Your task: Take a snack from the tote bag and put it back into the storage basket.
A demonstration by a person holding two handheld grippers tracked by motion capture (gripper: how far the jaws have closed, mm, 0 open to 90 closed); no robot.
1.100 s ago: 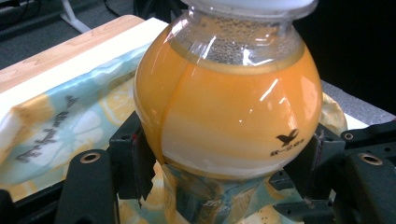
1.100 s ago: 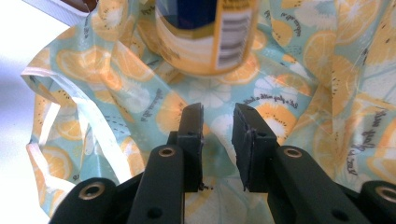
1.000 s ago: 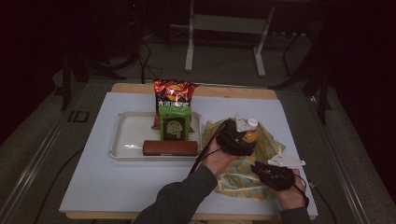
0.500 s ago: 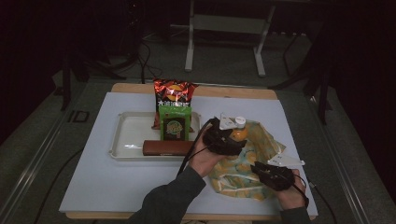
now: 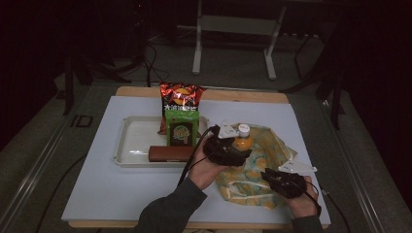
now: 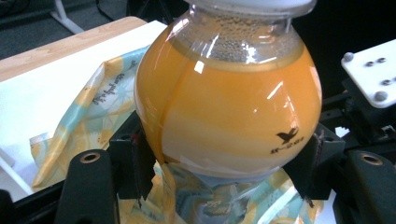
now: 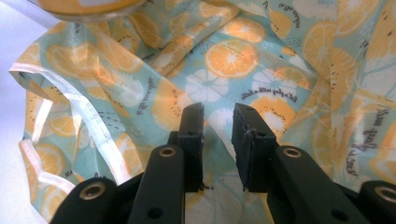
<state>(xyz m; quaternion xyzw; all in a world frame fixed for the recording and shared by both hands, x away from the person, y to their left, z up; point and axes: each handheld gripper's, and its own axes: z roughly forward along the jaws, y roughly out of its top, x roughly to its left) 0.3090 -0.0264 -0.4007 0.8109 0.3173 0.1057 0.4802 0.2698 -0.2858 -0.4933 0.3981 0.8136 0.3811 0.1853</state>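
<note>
Two hand-held grippers are seen. One bottle (image 6: 224,102) of orange drink is clamped at its round body between the widely spread jaws of the left gripper (image 5: 224,149), above the mouth of one lemon-print bag (image 5: 262,162) lying on the white table (image 5: 121,189). The right gripper (image 7: 218,135) is set with its jaws narrow on a fold of the bag; whether the cloth is pinched cannot be told. One white tray (image 5: 127,145) holds three things: one red snack bag (image 5: 180,97), one green packet (image 5: 181,128), both upright, and one brown bar (image 5: 170,153) lying flat at its front
</note>
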